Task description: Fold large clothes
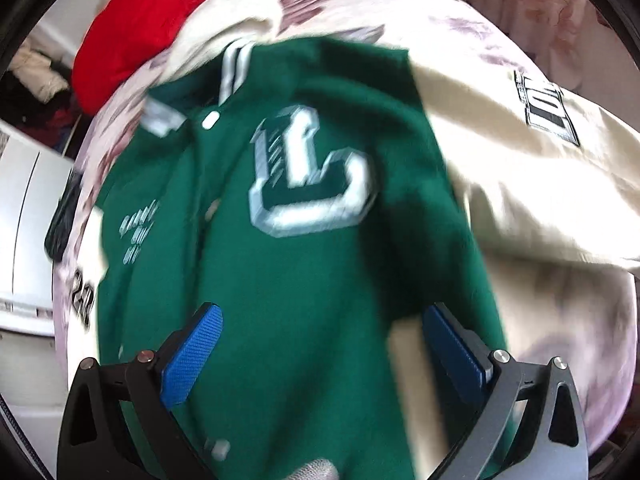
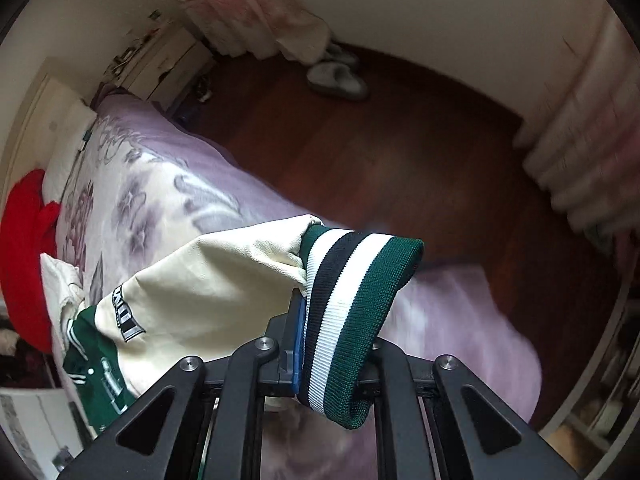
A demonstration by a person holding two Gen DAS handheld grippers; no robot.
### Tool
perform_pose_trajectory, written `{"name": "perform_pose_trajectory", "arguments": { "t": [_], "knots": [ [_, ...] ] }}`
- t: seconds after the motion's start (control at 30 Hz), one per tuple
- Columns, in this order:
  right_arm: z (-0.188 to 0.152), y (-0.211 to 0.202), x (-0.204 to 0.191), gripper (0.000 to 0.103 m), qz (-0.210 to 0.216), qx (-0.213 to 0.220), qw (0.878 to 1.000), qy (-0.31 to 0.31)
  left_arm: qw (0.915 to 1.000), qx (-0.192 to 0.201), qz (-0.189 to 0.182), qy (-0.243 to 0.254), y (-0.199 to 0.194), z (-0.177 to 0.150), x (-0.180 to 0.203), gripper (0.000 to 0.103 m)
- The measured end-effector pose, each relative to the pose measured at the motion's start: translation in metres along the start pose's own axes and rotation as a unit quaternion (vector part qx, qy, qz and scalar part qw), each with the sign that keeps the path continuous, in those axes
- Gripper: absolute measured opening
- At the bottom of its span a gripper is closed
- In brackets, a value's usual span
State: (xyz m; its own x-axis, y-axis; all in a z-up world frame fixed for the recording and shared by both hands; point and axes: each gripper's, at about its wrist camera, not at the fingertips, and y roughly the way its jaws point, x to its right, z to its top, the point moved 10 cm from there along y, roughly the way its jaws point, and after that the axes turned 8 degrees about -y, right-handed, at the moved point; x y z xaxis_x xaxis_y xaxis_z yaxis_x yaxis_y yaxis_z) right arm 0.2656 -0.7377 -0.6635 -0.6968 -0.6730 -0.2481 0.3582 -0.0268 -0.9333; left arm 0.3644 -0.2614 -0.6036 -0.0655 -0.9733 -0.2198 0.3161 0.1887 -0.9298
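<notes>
A green varsity jacket (image 1: pixel 280 280) with a big white letter patch lies front-up on the bed, its collar toward the top of the left wrist view. My left gripper (image 1: pixel 320 316) hovers just over its lower front, open, with its blue pads (image 1: pixel 192 356) wide apart and only cloth below them. The jacket's cream sleeve (image 1: pixel 520 180) stretches off to the right. In the right wrist view, that sleeve (image 2: pixel 208 280) rises from the jacket body (image 2: pixel 100 360). My right gripper (image 2: pixel 316 320) is shut on its green, white and black striped cuff (image 2: pixel 352 300), which droops over the fingers.
The bed has a lilac floral cover (image 2: pixel 160 184). A red garment (image 1: pixel 140 28) lies near the jacket's collar. Beyond the bed's edge are a dark wooden floor (image 2: pixel 400 140), grey slippers (image 2: pixel 340 80), curtains (image 2: pixel 580 152) and a pale bedside cabinet (image 2: pixel 160 60).
</notes>
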Motion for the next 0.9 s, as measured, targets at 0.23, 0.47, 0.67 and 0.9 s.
{"name": "perform_pose_trajectory", "arguments": {
  "t": [0.23, 0.47, 0.67, 0.9],
  "knots": [
    [0.109, 0.029, -0.037, 0.012, -0.006, 0.007, 1.000, -0.025, 0.9987, -0.023, 0.043, -0.016, 0.074, 0.065, 0.032, 0.103],
    [0.134, -0.004, -0.090, 0.012, 0.022, 0.018, 0.999, -0.041, 0.9977, -0.047, 0.018, -0.045, 0.083, 0.057, 0.023, 0.103],
    [0.105, -0.064, -0.193, 0.012, 0.083, 0.024, 0.994, -0.070, 0.9934, -0.020, 0.004, -0.113, 0.031, 0.025, -0.056, 0.103],
    [-0.004, -0.093, -0.405, 0.012, 0.162, -0.009, 0.972, -0.170, 0.9745, 0.004, 0.043, -0.220, -0.013, -0.035, -0.210, 0.103]
  ]
}}
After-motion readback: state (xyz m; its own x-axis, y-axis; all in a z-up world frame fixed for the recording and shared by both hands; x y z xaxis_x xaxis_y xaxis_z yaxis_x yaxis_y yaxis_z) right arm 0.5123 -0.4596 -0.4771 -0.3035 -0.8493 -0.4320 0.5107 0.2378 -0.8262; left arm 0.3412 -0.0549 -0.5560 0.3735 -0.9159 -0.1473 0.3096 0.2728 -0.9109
